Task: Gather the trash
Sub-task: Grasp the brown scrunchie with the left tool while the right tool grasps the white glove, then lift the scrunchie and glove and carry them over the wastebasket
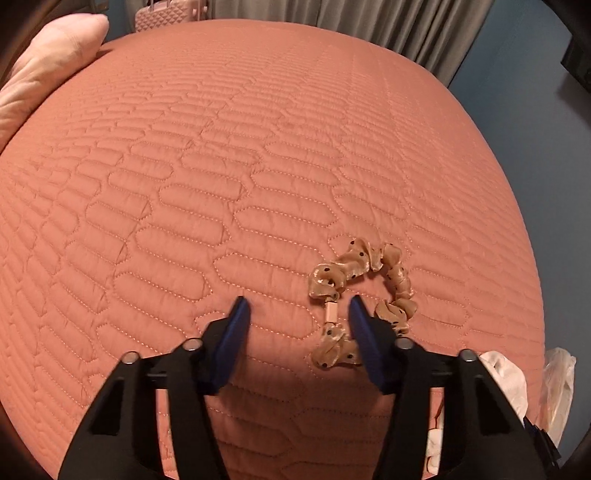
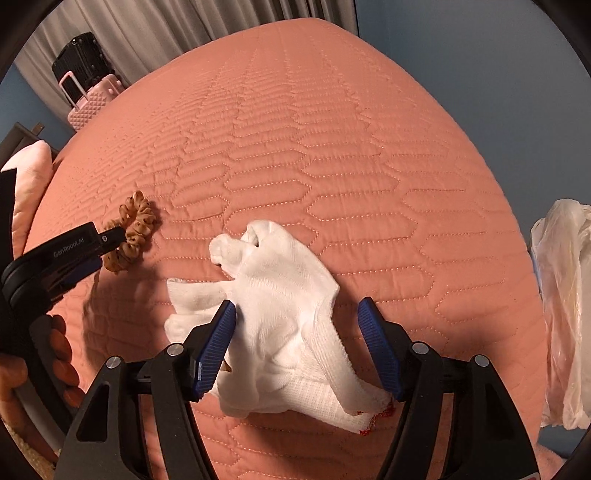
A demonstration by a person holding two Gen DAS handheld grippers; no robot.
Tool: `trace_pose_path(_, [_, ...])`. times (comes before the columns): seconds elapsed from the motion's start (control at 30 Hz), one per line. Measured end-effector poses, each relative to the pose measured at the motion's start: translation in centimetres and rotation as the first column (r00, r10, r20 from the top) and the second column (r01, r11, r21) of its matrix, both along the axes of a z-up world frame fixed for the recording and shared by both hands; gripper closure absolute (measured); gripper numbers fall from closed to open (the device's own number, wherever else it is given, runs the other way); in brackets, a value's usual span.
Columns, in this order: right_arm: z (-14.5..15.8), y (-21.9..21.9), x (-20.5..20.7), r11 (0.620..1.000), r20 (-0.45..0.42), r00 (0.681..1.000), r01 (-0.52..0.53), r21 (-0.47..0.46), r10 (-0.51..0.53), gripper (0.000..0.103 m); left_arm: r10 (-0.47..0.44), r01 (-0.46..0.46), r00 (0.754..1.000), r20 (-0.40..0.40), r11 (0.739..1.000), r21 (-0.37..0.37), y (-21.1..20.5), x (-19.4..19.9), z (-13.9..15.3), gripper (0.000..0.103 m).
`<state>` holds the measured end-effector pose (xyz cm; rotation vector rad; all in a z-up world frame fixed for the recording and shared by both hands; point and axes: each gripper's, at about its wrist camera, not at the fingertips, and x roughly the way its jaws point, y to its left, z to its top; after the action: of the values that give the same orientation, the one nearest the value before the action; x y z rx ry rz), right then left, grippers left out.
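Counting items on the quilted salmon bedspread (image 2: 332, 129): one scrunchie, one white cloth, two grippers; off the bed edge at the right, one translucent plastic bag (image 2: 565, 314), its contents not discernible; at the far left corner, one pink suitcase (image 2: 92, 107) with one black suitcase (image 2: 79, 59) behind it, before grey curtains (image 2: 147, 33); one pale pink pillow (image 1: 48, 70) lies at the left end of the bed.

Left gripper (image 1: 299, 306): jaws spread wide, holding nothing; its tips rest low over the bedspread; the scrunchie (image 1: 362, 284) lies at the right finger, part of its loop between the fingers, part outside; the right finger covers a section of it. Scrunchie appearance: tan sheer fabric, dark dots, gathered ruffles, one small pink tube joining the band; in the right wrist view it (image 2: 135, 229) sits well left of the cloth.

Right gripper (image 2: 297, 306): jaws spread wide, not clamped; the white cloth (image 2: 280, 314) lies crumpled between the fingers, its left fold touching the left finger; woven texture, red stitching at the near hem; it lies near the bed's near edge, centre-right.
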<state>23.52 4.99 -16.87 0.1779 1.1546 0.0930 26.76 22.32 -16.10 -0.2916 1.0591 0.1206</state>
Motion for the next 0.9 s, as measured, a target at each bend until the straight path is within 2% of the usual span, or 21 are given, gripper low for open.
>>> trace_pose_path(0.03, [0.0, 0.1, -0.1, 1.0, 0.005, 1.0, -0.002, -0.011, 0.003, 0.039, -0.013, 0.013, 1.0, 0.004, 1.0, -0.002, -0.1, -0.1, 0.1, 0.07])
trace_pose_path(0.07, [0.0, 0.2, -0.2, 1.0, 0.007, 1.0, -0.003, -0.018, 0.003, 0.046, -0.023, 0.023, 1.0, 0.01, 1.0, -0.007, -0.2, -0.2, 0.2, 0.077])
trace_pose_path(0.1, [0.0, 0.3, -0.4, 1.0, 0.006, 1.0, -0.004, -0.019, 0.004, 0.054, -0.036, 0.036, 0.999, 0.013, 0.999, -0.021, -0.3, -0.3, 0.3, 0.09])
trace_pose_path(0.13, [0.0, 0.3, -0.5, 1.0, 0.004, 1.0, -0.007, -0.023, 0.007, 0.059, -0.05, 0.05, 0.999, 0.012, 0.998, -0.044, -0.4, -0.5, 0.4, 0.094])
trace_pose_path(0.2, [0.1, 0.5, -0.8, 1.0, -0.001, 1.0, -0.021, -0.023, 0.021, 0.082, -0.054, 0.055, 0.998, 0.016, 0.997, -0.052, -0.5, -1.1, 0.8, 0.096])
trace_pose_path(0.27, [0.2, 0.2, -1.4, 1.0, -0.011, 1.0, -0.029, 0.002, 0.029, 0.092, -0.065, 0.066, 0.998, 0.027, 0.996, -0.052, -1.0, -2.1, 1.5, 0.097])
trace_pose_path(0.47, [2.0, -0.9, -3.9, 0.999, 0.004, 1.0, -0.016, 0.03, 0.016, 0.093, -0.095, 0.099, 0.994, 0.052, 0.993, -0.065, -2.4, -6.2, 4.0, 0.097])
trace_pose_path(0.67, [5.2, -3.4, -6.6, 0.998, 0.059, 0.998, 0.023, 0.065, -0.027, 0.093, -0.166, 0.171, 0.982, 0.087, 0.984, -0.053, -6.1, -10.8, 6.8, 0.097])
trace_pose_path(0.7, [6.0, -4.1, -7.1, 0.997, 0.075, 0.997, 0.031, 0.069, -0.036, 0.093, -0.175, 0.181, 0.98, 0.092, 0.982, -0.051, -6.8, -10.0, 6.9, 0.097])
trace_pose_path(0.9, [10.0, -7.5, -9.2, 0.994, 0.15, 0.985, 0.076, 0.077, -0.087, 0.093, -0.241, 0.249, 0.96, 0.144, 0.968, -0.043, -11.0, -12.6, 10.1, 0.097])
